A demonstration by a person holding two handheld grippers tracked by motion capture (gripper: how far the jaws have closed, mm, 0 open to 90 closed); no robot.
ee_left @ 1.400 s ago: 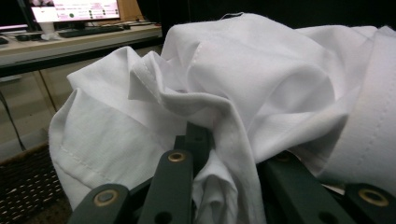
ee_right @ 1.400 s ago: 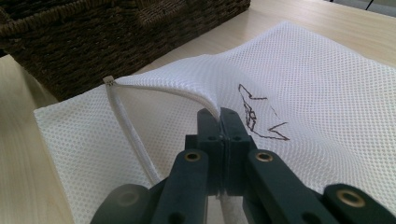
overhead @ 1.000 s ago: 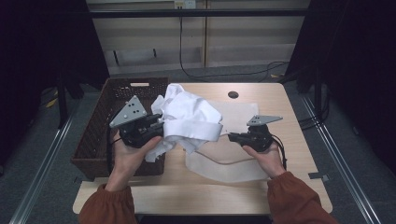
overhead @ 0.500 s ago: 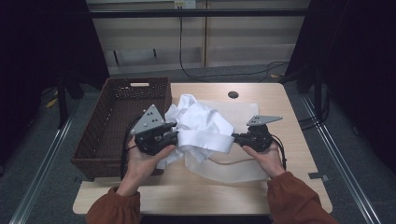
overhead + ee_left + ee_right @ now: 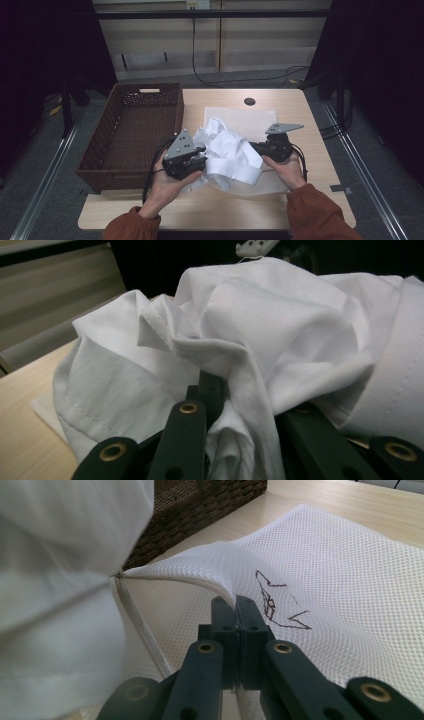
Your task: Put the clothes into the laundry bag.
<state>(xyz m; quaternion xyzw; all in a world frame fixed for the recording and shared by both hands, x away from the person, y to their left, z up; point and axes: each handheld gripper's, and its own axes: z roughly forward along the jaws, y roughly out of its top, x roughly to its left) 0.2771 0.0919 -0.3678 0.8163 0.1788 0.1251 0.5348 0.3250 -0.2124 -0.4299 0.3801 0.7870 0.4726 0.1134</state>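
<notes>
Left gripper: I see jaws pinched on white shirt.
Right gripper: jaws clamped on mesh bag edge.

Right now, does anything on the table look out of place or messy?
Nothing is spilled or damaged. The white garment is a crumpled heap, pinched by the left gripper and half covering the mesh laundry bag. The right gripper lifts the bag's edge into a tent. The wicker basket sits square.
</notes>
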